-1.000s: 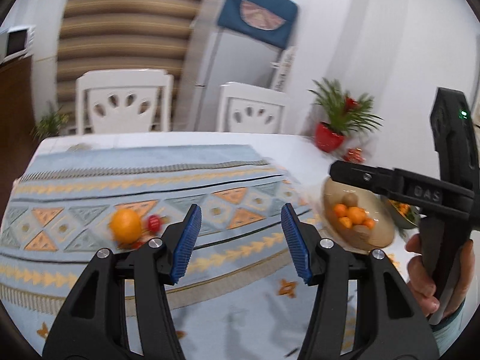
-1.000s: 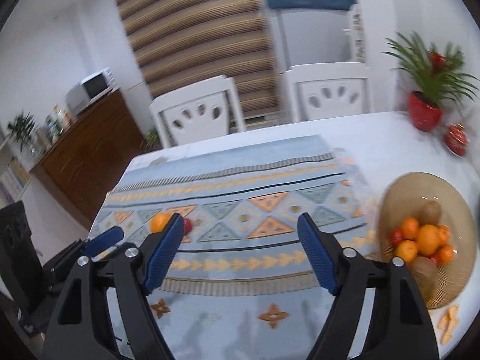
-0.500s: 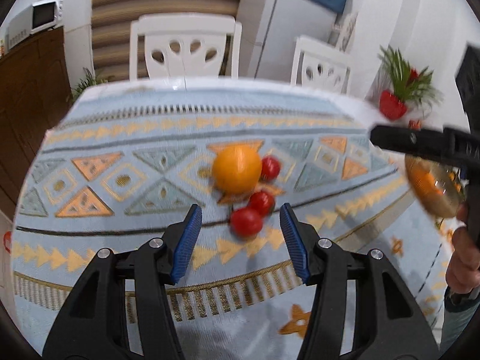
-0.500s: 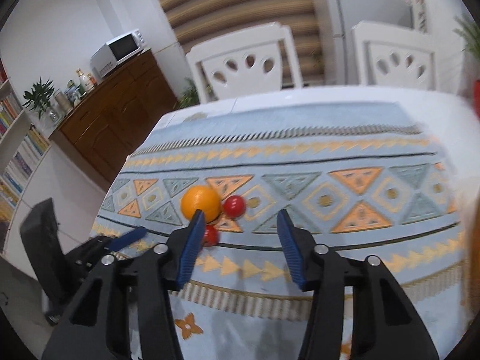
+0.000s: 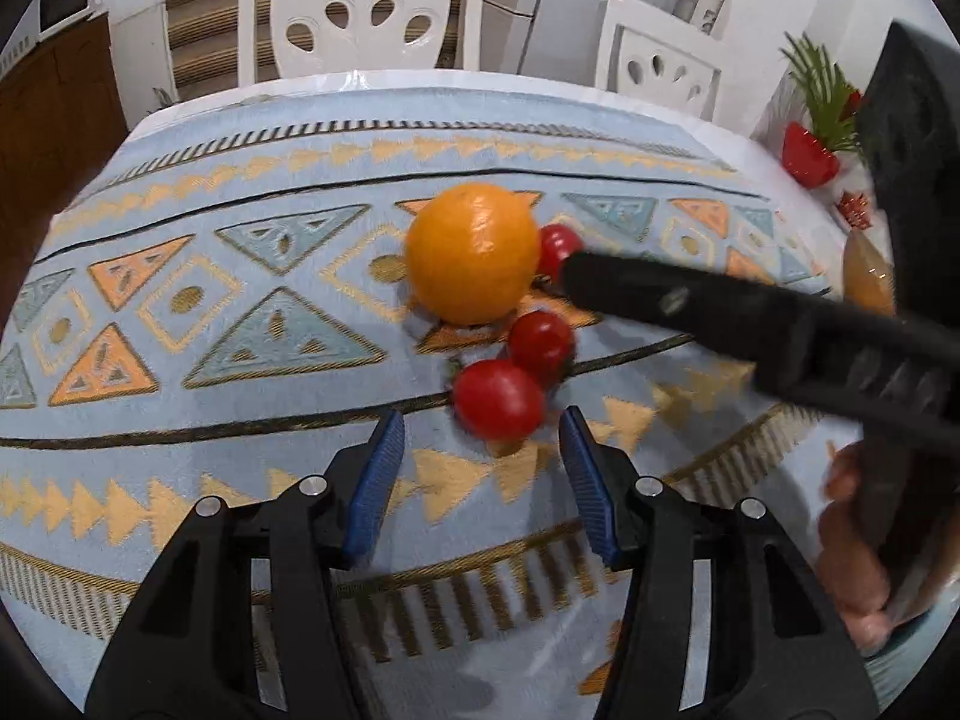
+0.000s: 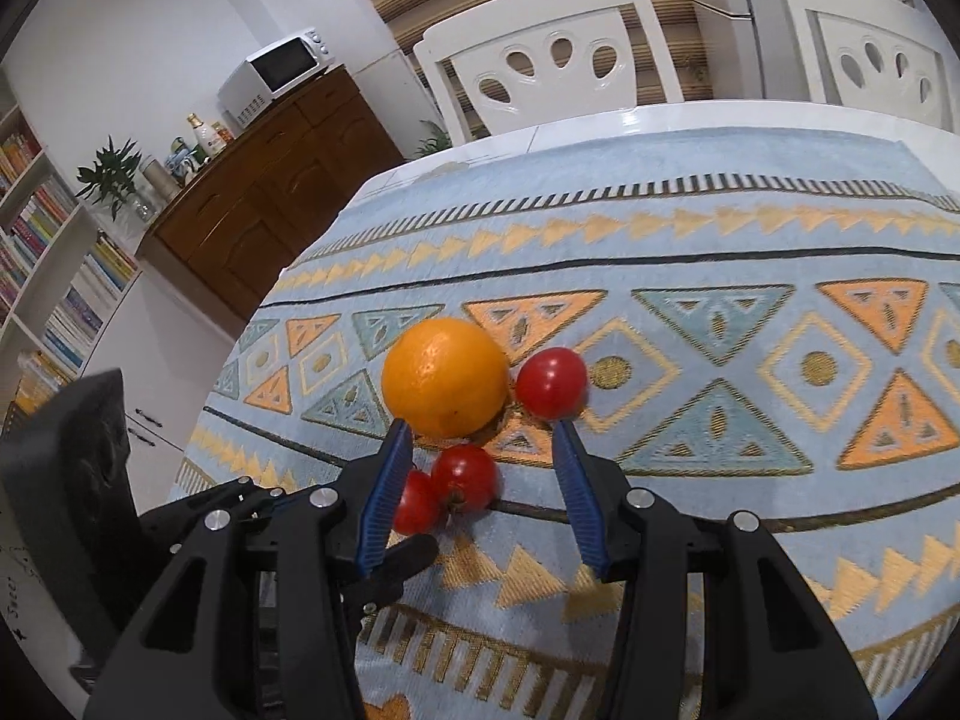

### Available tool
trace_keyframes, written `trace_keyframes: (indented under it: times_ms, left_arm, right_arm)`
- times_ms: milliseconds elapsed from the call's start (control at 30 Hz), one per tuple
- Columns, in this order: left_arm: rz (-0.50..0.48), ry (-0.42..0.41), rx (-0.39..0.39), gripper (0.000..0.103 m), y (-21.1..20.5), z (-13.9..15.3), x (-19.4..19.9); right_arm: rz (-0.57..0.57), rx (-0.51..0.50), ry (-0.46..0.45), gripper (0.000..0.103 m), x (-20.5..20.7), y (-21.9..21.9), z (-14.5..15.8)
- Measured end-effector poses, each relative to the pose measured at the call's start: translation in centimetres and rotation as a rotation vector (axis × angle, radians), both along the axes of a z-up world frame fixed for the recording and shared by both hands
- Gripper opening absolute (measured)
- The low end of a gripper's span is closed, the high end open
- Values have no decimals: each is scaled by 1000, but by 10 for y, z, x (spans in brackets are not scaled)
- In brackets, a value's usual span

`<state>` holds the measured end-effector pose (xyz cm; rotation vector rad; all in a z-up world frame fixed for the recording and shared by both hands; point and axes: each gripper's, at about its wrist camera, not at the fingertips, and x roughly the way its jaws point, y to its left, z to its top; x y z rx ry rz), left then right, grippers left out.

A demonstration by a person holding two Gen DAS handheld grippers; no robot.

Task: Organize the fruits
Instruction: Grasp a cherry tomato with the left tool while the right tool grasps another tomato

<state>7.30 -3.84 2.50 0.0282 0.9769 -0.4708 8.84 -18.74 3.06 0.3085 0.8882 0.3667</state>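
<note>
I see one orange (image 5: 474, 252) and three small red tomatoes on the patterned cloth (image 5: 198, 300) that covers the counter (image 5: 708, 120). They sit close in a little bunch. In the left view the orange is at 12 o'clock from my left gripper (image 5: 480, 468). The near tomato (image 5: 498, 399) sits just past the tips of its jaws, a bit toward 1 o'clock. The middle tomato (image 5: 540, 345) touches it from behind. The far tomato (image 5: 555, 249) peeks out at 3 o'clock from the orange, partly behind the arm of my right gripper (image 6: 480, 483).

Both sets of jaws are spread wide and hold nothing. In the right view the right jaws point at the gap between the orange and the middle tomato, which sits low between them.

I think the tomatoes are light, smooth and soft. They can squash or pop out if I pinch hard, so I would close gently on the round middle of one, side to side. The orange looks heavier and firmer, with bumpy skin that should not slip much. It is wide, so I would take it across its fattest part. The fruits may roll if I bump them.
</note>
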Motion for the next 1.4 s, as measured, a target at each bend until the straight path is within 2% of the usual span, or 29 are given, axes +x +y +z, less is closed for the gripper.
trace_keyframes:
  times_ms: [200, 367, 633, 767, 833, 900, 1000, 1033, 1267, 1300, 1400]
  left_arm:
    - [-11, -71, 39, 52, -10, -5, -4]
    - [-21, -77, 28, 51, -8, -6, -5]
    - [-17, -93, 69, 48, -12, -8, -4]
    - [-13, -99, 82, 44, -13, -8, -4]
    - [-9, -100, 80, 41, -12, -8, -5]
    - [-4, -100, 78, 38, -10, -8, -4]
    - [0, -97, 72, 33, -8, -7, -4]
    - [-2, -97, 71, 30, -8, -7, -5]
    - [-6, -99, 79, 30, -8, -7, -6]
    - [-5, -99, 78, 30, -8, -7, -6]
    - [-4, -101, 76, 30, -8, -7, -6]
  right_arm:
    - [37, -24, 16, 48, -3, 8, -17]
    - [47, -51, -16, 48, -9, 12, -14]
    - [43, -40, 9, 48, -1, 13, -21]
    - [59, 8, 32, 45, 3, 8, -23]
    - [59, 60, 62, 39, 9, 1, -27]
    - [59, 133, 88, 38, 13, -8, -31]
    - [69, 172, 103, 38, 14, -12, -33]
    - [73, 165, 101, 39, 14, -10, -32]
    - [81, 63, 72, 38, 11, 6, -28]
    - [87, 65, 71, 30, 10, 6, -27]
    - [92, 70, 66, 27, 9, 7, -27]
